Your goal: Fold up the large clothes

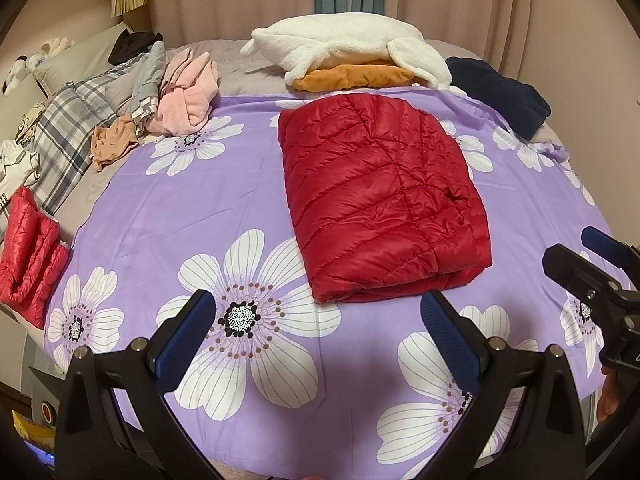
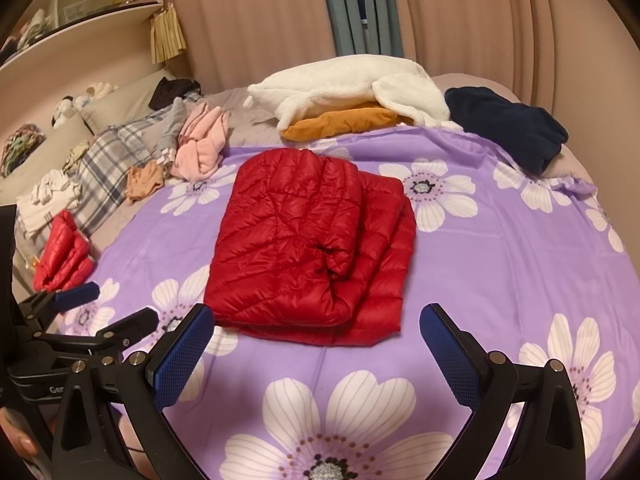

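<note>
A red quilted down jacket (image 1: 380, 196) lies folded into a rectangle in the middle of the purple flowered sheet (image 1: 192, 208). It also shows in the right wrist view (image 2: 308, 252), with its layers stacked unevenly. My left gripper (image 1: 318, 340) is open and empty, held above the sheet just short of the jacket's near edge. My right gripper (image 2: 316, 348) is open and empty, also just short of the near edge. The right gripper shows at the right edge of the left wrist view (image 1: 576, 252), and the left gripper shows at the left in the right wrist view (image 2: 116, 304).
A second folded red jacket (image 1: 28, 256) lies at the left edge of the bed. A heap of pink, plaid and tan clothes (image 1: 160, 92) lies at back left. A white fleece on an orange garment (image 1: 352, 52) and a navy garment (image 1: 500, 92) lie at the back. Curtains hang behind.
</note>
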`<action>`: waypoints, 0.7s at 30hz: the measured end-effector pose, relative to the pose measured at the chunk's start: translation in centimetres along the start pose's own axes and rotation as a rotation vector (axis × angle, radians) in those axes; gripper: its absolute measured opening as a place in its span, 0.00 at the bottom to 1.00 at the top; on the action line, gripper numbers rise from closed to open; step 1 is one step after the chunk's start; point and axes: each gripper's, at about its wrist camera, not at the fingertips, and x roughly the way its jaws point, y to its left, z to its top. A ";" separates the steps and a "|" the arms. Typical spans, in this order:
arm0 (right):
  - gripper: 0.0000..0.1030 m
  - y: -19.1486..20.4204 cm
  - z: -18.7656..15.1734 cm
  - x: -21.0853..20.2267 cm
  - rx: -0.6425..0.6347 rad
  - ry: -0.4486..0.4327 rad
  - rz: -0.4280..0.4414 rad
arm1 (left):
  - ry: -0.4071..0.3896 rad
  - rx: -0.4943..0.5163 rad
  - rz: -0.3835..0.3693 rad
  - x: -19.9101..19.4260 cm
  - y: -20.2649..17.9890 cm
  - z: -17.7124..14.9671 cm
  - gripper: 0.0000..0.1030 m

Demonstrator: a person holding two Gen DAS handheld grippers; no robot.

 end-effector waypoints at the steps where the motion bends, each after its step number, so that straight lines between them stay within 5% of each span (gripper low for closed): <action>1: 0.99 0.0 0.1 -0.1 -0.001 0.000 -0.001 | 0.001 0.000 -0.001 0.0 0.0 0.0 1.00; 21: 0.99 0.0 0.2 -0.4 0.001 0.000 -0.006 | 0.000 -0.006 -0.007 0.1 0.1 0.4 1.00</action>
